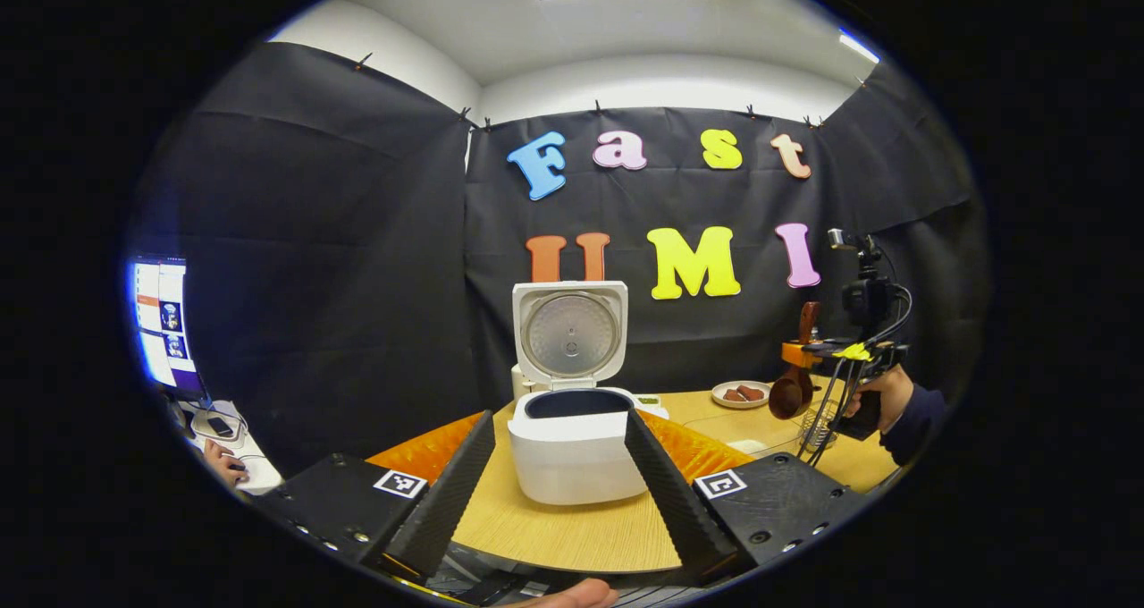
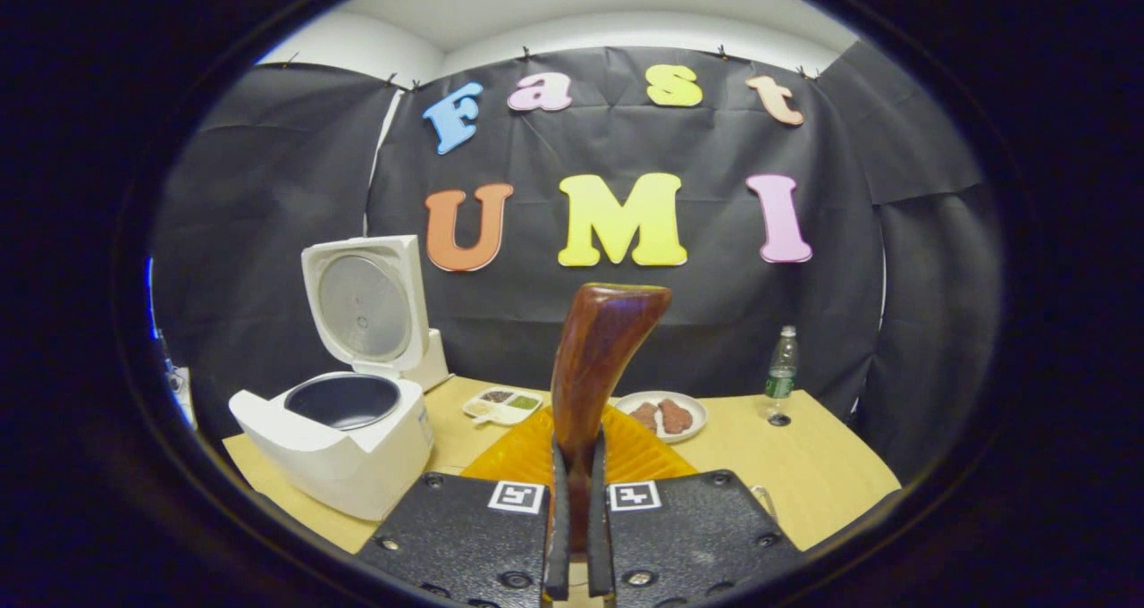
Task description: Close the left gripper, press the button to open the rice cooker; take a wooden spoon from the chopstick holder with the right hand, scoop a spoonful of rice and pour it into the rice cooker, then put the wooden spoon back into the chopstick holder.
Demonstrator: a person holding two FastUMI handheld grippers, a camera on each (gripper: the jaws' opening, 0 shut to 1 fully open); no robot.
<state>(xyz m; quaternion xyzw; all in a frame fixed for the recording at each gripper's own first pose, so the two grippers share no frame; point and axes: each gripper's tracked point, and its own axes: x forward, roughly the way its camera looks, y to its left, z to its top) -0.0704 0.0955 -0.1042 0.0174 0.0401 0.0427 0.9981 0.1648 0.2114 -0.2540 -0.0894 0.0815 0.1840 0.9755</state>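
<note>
A: The left tongs [image 1: 559,465] stand wide apart with nothing between them, low over the near edge of the worktop [image 1: 572,527]. The rice cooker [image 1: 572,447] sits just beyond, framed between the two fingers.

B: And the right tongs [image 2: 572,510]?

A: Pressed narrow on the handle of the wooden spoon [image 2: 594,367], which rises upright between the fingers. In the left gripper view the same tongs sit over the right edge of the worktop, a hand [image 1: 880,398] in a dark sleeve holding them, with the spoon's bowl hanging down beside a wire chopstick holder [image 1: 818,425].

B: Is the spoon in the holder?

A: I cannot tell whether it touches; the bowl is just above or beside its rim.

B: The cooker?

A: Lid [image 1: 569,333] up, upright at the back, inner pot [image 2: 344,400] exposed. In the right gripper view it sits toward the left edge of the worktop.

B: What else is on there?

A: An orange mat [image 2: 527,451] near the middle, a white plate [image 2: 666,416] with brownish pieces toward the far edge, a small divided tray [image 2: 502,404] just beside it and a plastic bottle [image 2: 782,371] at the far right corner.
</note>
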